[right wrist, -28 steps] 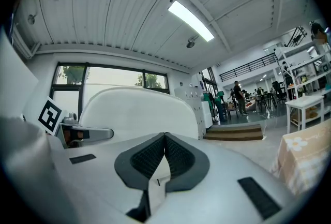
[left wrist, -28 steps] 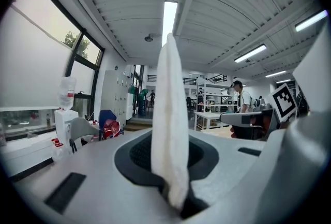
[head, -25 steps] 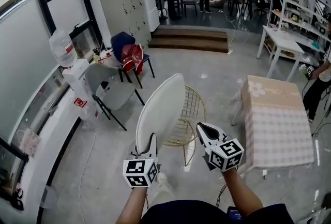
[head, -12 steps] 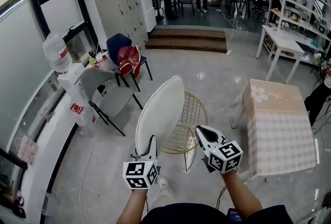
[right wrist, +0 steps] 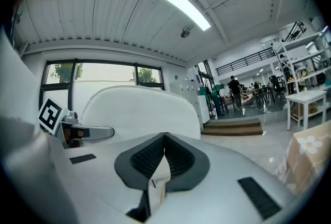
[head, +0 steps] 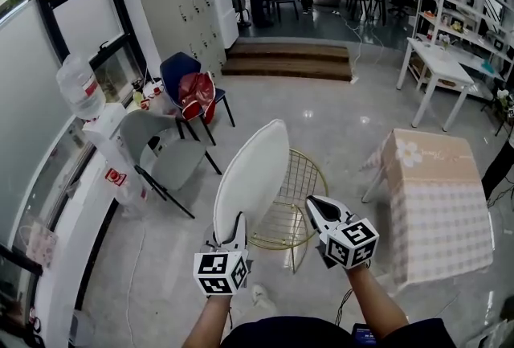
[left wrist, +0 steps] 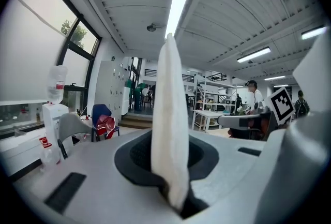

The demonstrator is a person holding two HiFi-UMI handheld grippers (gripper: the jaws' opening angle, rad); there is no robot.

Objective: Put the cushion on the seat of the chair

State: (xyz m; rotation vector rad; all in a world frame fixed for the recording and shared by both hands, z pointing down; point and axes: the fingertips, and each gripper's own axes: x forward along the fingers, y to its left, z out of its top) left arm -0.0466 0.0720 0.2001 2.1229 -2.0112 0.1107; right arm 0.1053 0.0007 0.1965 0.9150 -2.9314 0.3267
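Observation:
A white round cushion (head: 253, 178) stands on edge, with my left gripper (head: 233, 235) shut on its lower rim. In the left gripper view the cushion's edge (left wrist: 169, 130) rises straight up from between the jaws. Just beyond it stands the gold wire chair (head: 295, 195), its seat bare and partly hidden behind the cushion. My right gripper (head: 315, 203) hangs to the cushion's right, above the chair's near edge, jaws together with nothing held. Its own view shows the cushion's flat face (right wrist: 139, 112) to the left, with the left gripper (right wrist: 88, 132) beside it.
A table with a checked cloth (head: 438, 194) stands close on the right. A grey folding chair (head: 161, 145), a blue chair with a red bag (head: 189, 85) and a water dispenser (head: 88, 109) line the left window wall. Wooden steps (head: 289, 61) and a white table (head: 438, 65) lie farther off.
Both grippers and the cushion have moved forward toward the wire chair, which now sits closer beneath them. The left grip on the cushion is unchanged.

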